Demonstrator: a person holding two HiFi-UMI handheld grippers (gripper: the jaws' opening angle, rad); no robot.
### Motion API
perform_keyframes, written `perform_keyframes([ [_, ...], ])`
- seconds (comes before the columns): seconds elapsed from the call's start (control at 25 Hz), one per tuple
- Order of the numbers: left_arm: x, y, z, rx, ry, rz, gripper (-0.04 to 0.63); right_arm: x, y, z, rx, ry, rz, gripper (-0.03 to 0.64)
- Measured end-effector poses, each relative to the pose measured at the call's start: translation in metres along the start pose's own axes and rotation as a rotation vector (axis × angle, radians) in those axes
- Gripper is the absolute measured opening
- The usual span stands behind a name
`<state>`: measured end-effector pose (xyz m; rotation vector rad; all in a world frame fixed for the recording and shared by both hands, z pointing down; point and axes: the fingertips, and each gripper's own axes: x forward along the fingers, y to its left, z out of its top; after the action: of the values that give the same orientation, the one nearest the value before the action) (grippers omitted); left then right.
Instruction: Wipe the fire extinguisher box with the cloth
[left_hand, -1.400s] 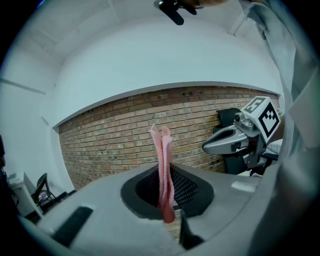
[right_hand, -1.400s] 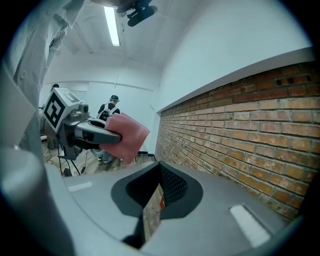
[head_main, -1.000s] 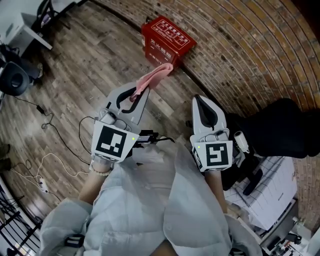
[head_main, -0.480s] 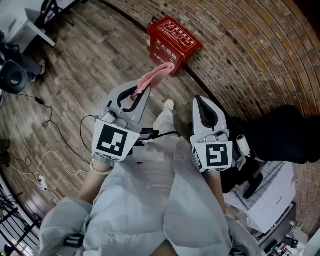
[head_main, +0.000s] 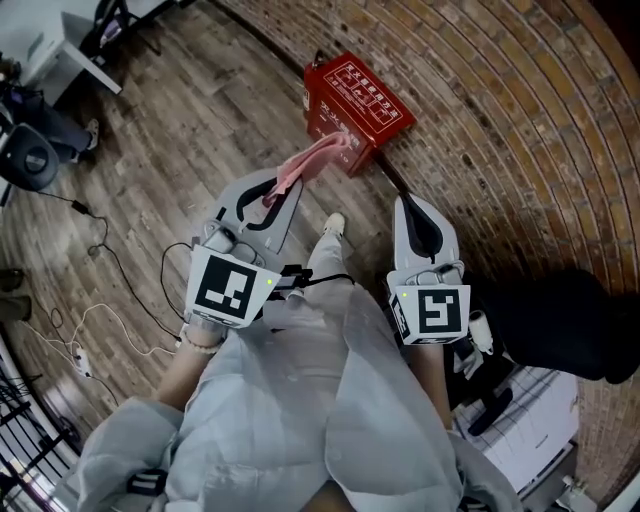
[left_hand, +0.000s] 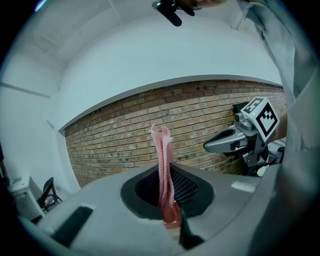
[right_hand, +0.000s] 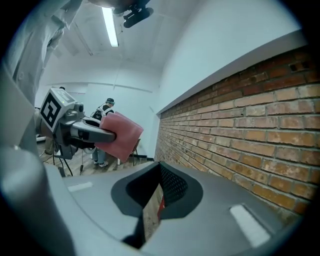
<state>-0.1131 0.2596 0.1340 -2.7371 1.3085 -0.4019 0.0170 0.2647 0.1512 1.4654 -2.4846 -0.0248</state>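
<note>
Red box (head_main: 358, 98) on wood floor (head_main: 180, 120) against brick wall (head_main: 520, 120), pink cloth (head_main: 310, 160) just before it, clamped in left gripper (head_main: 283, 185), right gripper (head_main: 408, 203) beside, jaws together, empty.

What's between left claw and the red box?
Only the pink cloth the left claw grips, reaching toward the fire extinguisher box; head view.

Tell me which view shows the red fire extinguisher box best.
The head view: the whole box sits on the floor against the brick wall, past the pink cloth. The right gripper view catches only a red sliver; the left gripper view, none clearly.
</note>
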Motion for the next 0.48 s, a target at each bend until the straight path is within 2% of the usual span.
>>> perform_keyframes([
  [0.48,0.133,0.067,0.032,-0.033,-0.009,0.093,0.011,0.111,-0.115,0.011,-0.015,0.020,0.078,0.005],
])
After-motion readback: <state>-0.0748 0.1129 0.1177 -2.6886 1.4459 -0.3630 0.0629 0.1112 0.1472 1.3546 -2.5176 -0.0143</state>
